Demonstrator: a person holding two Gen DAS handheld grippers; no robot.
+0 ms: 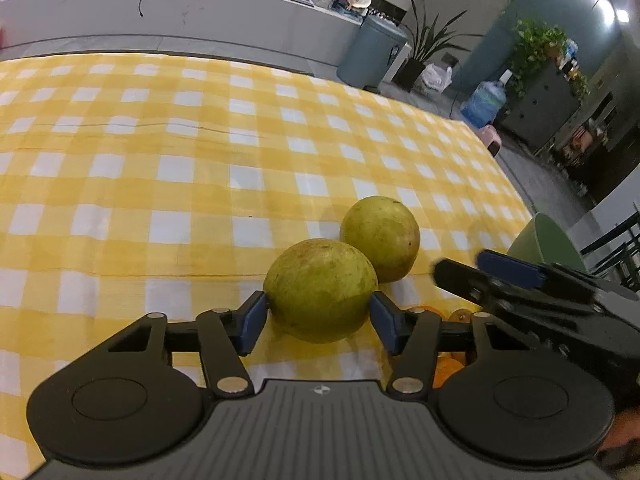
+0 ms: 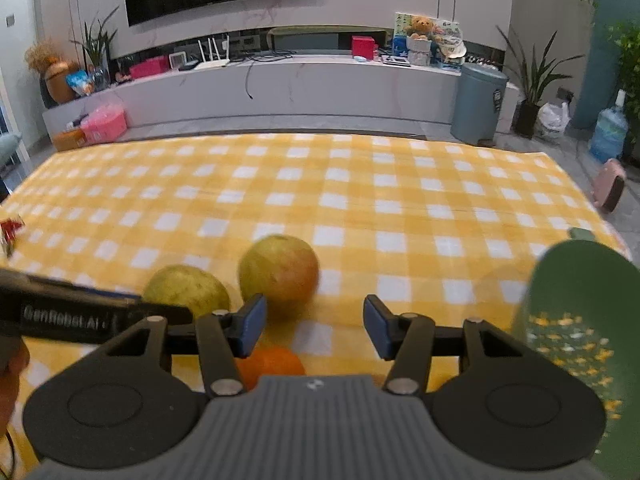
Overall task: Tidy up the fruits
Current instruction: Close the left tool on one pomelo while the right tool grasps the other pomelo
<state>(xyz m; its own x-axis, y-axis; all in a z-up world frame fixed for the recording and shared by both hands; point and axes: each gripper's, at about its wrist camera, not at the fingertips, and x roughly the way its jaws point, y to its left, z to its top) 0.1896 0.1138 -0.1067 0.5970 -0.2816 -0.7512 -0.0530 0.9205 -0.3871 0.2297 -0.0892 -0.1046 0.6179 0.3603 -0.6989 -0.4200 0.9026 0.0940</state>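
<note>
A yellow-and-white checked cloth covers the counter, with a long white media shelf and a grey bin behind it. The left gripper pinches a green fruit between its blue pads, one on each side. A second green fruit sits just behind it, touching or nearly so. The right gripper is spread wide with nothing between its pads; an orange lies below it, partly hidden. A green bowl stands at the right.
</note>
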